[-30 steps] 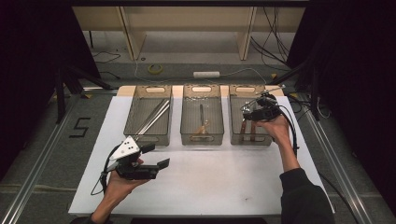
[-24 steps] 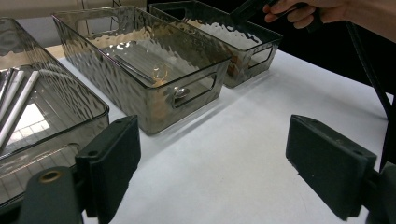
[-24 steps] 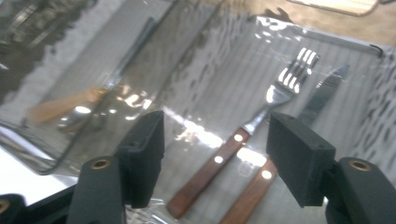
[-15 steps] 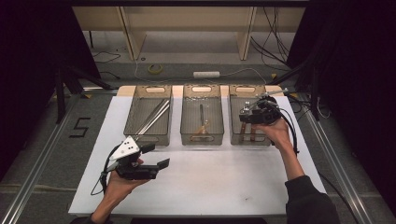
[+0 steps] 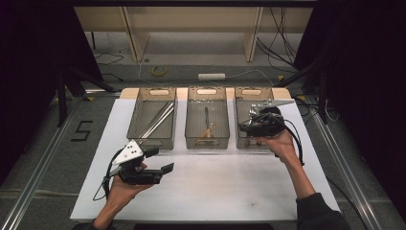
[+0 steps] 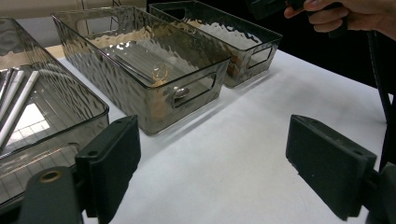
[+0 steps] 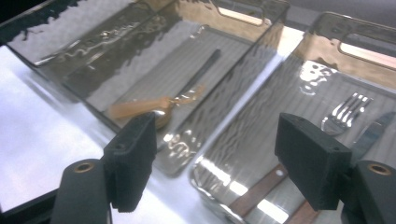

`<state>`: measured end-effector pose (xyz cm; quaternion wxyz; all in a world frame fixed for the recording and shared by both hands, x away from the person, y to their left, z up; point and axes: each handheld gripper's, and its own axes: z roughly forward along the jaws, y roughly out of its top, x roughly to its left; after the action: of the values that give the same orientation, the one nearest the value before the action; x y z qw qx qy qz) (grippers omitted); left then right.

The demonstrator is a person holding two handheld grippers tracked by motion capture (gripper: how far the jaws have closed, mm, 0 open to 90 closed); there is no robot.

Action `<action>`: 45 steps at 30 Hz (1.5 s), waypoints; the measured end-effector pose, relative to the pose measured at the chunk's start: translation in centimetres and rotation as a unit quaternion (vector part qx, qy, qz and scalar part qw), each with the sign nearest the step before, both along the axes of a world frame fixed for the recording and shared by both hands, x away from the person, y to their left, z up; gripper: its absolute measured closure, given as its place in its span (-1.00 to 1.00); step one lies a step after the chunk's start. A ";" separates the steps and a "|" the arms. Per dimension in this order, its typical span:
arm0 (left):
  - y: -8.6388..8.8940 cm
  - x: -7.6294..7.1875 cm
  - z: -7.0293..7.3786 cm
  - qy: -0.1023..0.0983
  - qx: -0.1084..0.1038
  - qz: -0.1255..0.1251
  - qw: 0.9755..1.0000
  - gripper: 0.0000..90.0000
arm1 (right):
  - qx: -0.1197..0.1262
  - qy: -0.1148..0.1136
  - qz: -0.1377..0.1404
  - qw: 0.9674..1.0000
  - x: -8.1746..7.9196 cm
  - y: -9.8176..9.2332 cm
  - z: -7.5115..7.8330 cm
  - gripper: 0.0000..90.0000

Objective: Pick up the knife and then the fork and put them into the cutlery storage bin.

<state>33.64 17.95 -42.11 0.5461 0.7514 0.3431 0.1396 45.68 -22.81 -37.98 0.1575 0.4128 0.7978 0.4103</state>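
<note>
Holding two open tools [image 5: 165, 167] [image 7: 219, 158], three bins [image 5: 207, 143], one fork [image 7: 345, 114].

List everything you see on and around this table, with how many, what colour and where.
Bins: three, smoky clear plastic, in a row at the table's far side.
Long metal utensils: several, silver, left bin; kind unclear.
Spoons: two, one dark and one golden brown, middle bin.
Fork: one, silver, right bin.
Wooden-handled cutlery: at least two, brown handles, right bin.
Table: one, white top.
Tape roll: one, yellow, floor beyond the table.
Power strip: one, white, floor.
Left tool: one, black, jaws open, above the table's near left.
Right tool: one, black, jaws just opened, nothing between them, over the right bin.
</note>
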 end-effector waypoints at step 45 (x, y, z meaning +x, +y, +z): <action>0.1 -0.1 0.1 0.002 -0.009 0.000 1.000 -0.61 | 0.098 -0.064 0.049 0.992 -9.1 -0.6 -3.1 -0.45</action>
<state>33.58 18.09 -42.04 0.5518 0.7467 0.3459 0.1350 36.60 -23.46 -41.06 0.1465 0.3592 0.7612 0.5196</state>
